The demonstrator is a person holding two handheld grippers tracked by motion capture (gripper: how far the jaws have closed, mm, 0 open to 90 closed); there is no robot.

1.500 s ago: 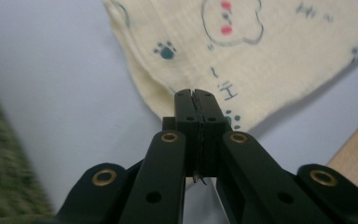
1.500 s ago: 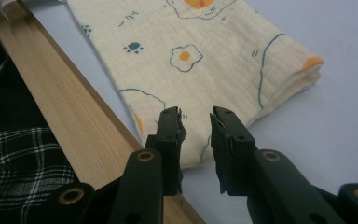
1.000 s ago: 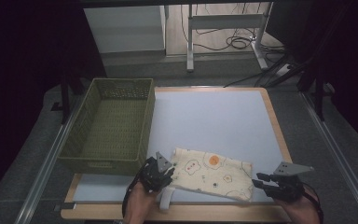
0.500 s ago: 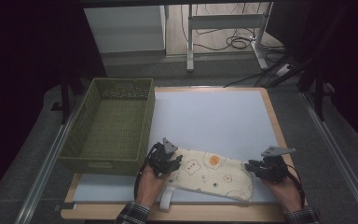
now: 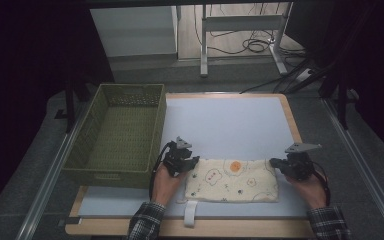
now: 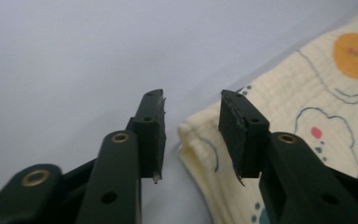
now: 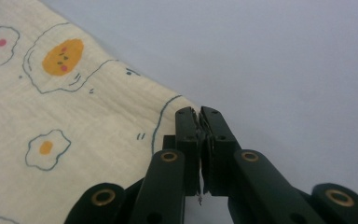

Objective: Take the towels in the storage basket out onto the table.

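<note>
A cream cloth (image 5: 232,180) printed with fried eggs lies flat near the table's front edge. My left gripper (image 5: 192,162) is at its far left corner. In the left gripper view this gripper (image 6: 191,100) is open; its jaws have just been closing, and the cloth's (image 6: 307,93) folded corner lies between them without being pressed. My right gripper (image 5: 276,164) is at the far right corner. In the right gripper view it (image 7: 199,112) is shut, the jaws having just closed together at the very tip of the cloth (image 7: 51,93).
A green woven basket (image 5: 107,177) stands empty at the left, close to my left hand. The pale blue mat (image 5: 225,120) stretches beyond the cloth. A white strap (image 5: 190,212) sticks out from the cloth's near edge over the wooden table rim.
Both hands have moved away from the person along the cloth's short sides to its far corners. The cloth, skewed before, now lies straight along the table edge.
</note>
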